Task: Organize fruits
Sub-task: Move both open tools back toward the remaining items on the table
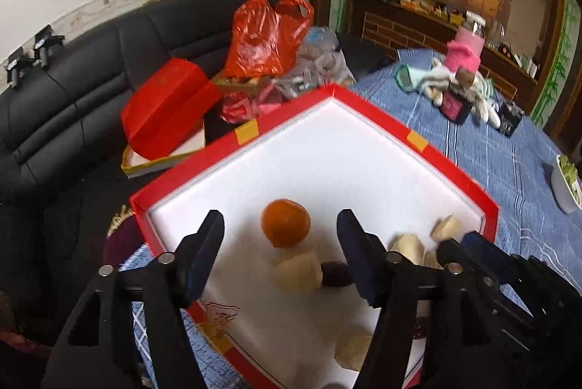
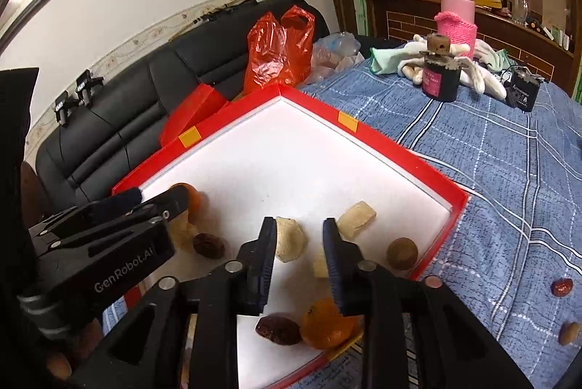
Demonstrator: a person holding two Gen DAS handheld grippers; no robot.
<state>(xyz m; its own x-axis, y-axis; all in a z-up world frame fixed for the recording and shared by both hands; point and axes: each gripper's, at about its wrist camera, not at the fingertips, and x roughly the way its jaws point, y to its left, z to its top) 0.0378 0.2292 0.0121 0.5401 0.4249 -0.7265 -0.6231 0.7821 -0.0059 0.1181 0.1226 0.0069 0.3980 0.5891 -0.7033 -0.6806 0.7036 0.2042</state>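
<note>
A red-rimmed box lid with a white floor point(image 1: 451, 163) point(image 2: 385, 138) lies on the blue cloth. Inside are an orange point(image 1: 286, 223), pale fruit chunks point(image 1: 299, 271) point(image 2: 356, 219), a dark red date point(image 1: 336, 274) point(image 2: 278, 329), a second orange point(image 2: 327, 321) and a brown walnut point(image 2: 402, 253). My left gripper point(image 1: 280, 236) is open and empty, hovering just above the orange. My right gripper point(image 2: 299, 238) is open and empty above a pale chunk point(image 2: 289, 238). The left gripper also shows in the right wrist view point(image 2: 156, 203).
On the blue cloth outside the lid lie a date point(image 2: 561, 286) and a nut point(image 2: 568, 333). A dark jar point(image 2: 441, 76), a pink bottle point(image 2: 457, 14) and gloves stand at the back. A red bag point(image 1: 265, 36) and a red box point(image 1: 163, 109) sit on the black sofa. A white bowl point(image 1: 565, 185) is at the right.
</note>
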